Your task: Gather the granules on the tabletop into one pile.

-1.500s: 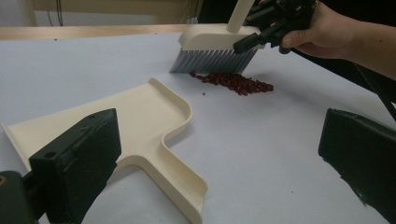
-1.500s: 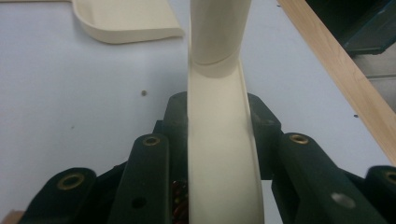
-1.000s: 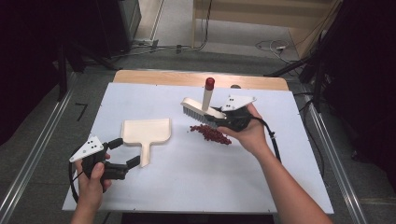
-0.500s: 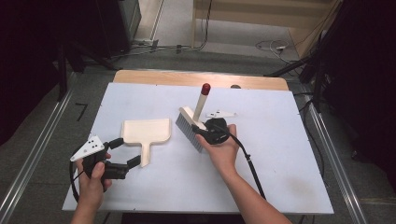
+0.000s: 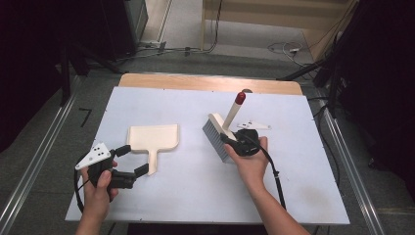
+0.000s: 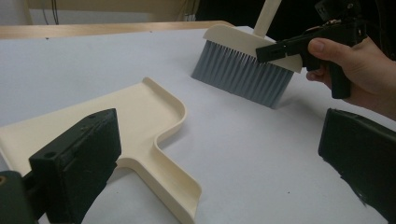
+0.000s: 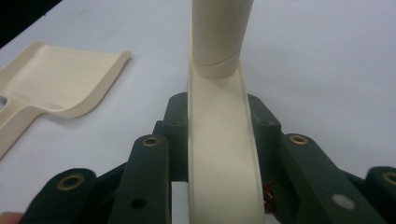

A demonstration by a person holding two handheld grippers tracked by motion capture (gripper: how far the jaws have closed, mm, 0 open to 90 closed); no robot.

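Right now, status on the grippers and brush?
Right gripper shut on brush, bristles on table. Left gripper open beside dustpan handle. Nothing between brush and dustpan.

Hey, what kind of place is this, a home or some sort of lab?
Probably a lab or recording setup, not a home: a white table framed by metal rails, loose cables on the floor behind, dark equipment around.

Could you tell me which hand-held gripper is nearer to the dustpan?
Left. The left hand-held gripper sits open at the dustpan handle; the right hand-held gripper is farther right, shut on the brush.
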